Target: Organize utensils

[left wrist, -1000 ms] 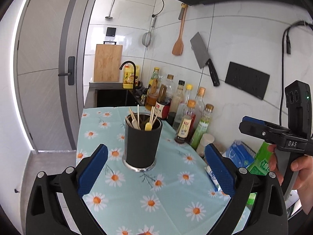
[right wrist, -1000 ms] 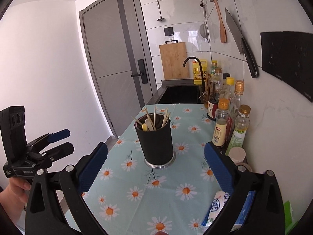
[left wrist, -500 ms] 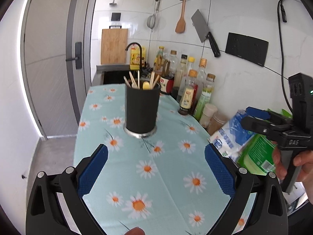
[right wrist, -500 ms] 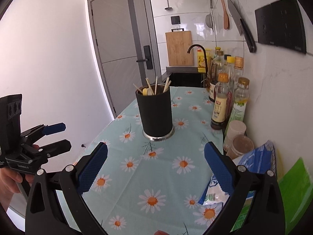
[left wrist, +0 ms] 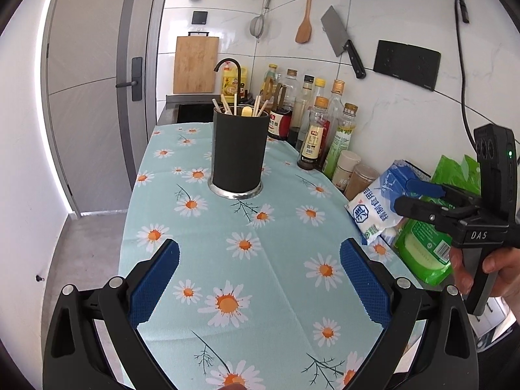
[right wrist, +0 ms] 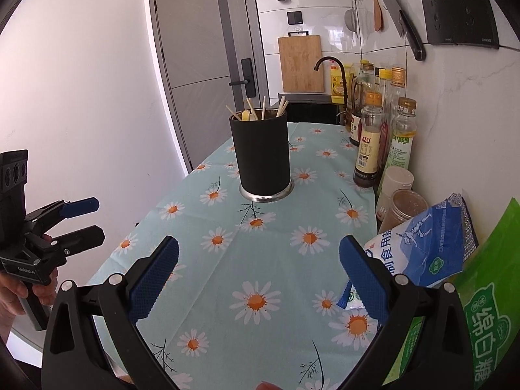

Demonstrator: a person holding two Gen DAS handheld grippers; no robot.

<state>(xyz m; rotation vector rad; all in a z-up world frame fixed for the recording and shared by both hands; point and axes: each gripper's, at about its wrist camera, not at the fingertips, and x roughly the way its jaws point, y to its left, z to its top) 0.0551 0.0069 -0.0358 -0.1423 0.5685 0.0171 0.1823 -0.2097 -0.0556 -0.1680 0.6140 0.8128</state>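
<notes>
Both tongs stand apart and empty: left tongs (left wrist: 259, 281), right tongs (right wrist: 258, 279), low over the daisy-cloth worktop (left wrist: 276, 260). Black utensil holder (left wrist: 239, 154) upright mid-cloth, well ahead, chopsticks (left wrist: 260, 108) and a yellow-tipped piece already inside. No loose utensil visible. Judgement: work looks near done; approach the holder from above, slowly, since it stands tall and could tip toward the bottles (left wrist: 317, 136).

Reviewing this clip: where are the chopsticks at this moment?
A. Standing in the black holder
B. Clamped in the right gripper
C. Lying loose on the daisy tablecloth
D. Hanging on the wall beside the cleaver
A. The chopsticks stick up out of the black holder, and both the left gripper and right gripper are open and empty.
</notes>
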